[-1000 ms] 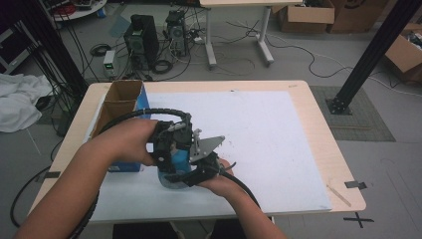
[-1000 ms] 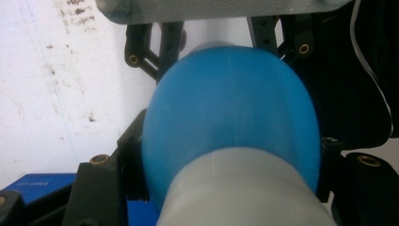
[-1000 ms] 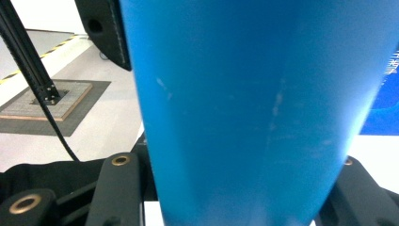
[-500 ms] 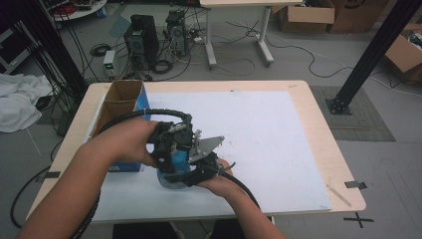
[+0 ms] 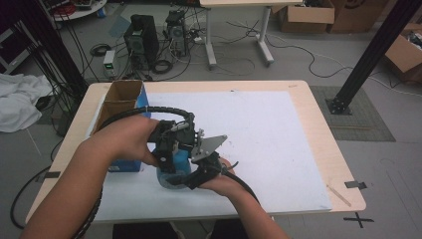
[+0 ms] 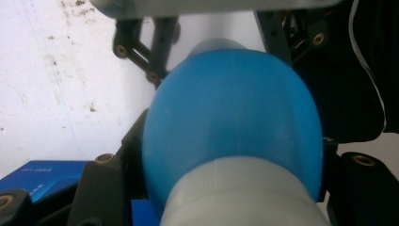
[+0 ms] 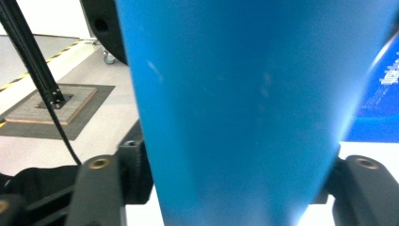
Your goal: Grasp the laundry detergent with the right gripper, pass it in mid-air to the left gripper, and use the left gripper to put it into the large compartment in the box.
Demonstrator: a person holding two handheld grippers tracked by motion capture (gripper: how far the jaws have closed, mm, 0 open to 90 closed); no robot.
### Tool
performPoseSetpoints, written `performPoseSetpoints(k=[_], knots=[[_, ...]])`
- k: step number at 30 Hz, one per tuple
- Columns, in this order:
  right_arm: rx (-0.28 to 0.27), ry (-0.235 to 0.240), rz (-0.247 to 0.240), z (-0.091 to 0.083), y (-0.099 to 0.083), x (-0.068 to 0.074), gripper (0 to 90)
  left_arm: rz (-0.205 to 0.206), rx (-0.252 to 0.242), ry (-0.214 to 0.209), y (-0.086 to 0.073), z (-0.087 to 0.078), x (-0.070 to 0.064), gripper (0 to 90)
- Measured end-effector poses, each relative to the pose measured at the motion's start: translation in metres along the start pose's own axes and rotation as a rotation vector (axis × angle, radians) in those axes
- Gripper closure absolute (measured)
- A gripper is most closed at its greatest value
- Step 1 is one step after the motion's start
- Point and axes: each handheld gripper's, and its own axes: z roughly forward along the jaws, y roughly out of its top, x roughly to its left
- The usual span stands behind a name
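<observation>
Blue, smooth, rounded plastic bottle (image 6: 233, 117) with a ribbed white cap (image 6: 244, 193), just beside the cardboard box (image 5: 119, 99), is pinched by both left gripper (image 5: 169, 154) and right gripper (image 5: 196, 177).

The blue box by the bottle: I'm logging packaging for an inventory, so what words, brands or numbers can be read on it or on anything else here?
Blue box: white print on its side in the right gripper view, too blurred to read.
Blue box, left gripper view: a short line of pale print, too small to read.
Blue bottle: no print visible on the body or the white cap.
Nothing else legible.
</observation>
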Motion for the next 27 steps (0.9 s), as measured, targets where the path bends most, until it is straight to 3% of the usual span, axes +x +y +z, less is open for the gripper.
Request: performPoseSetpoints(k=[7,17,22,24,27], knots=[[-0.022,-0.012,0.012,-0.013,-0.002,0.0,27.1,-0.026,0.009,-0.013,0.0,0.0,0.006,39.2],[-0.024,-0.083,0.025,-0.052,0.003,-0.005,14.9,-0.068,-0.013,-0.039,-0.002,-0.009,0.016,39.1],[0.033,-0.1,0.011,-0.078,0.017,-0.006,8.3,-0.157,-0.029,-0.078,-0.014,-0.028,0.029,39.0],[0.097,-0.114,0.021,-0.094,0.027,-0.009,3.6,-0.2,-0.034,-0.094,-0.019,-0.035,0.036,38.8],[0.13,-0.13,0.019,-0.105,0.034,-0.011,2.0,-0.264,-0.037,-0.096,-0.028,-0.045,0.046,38.8]])
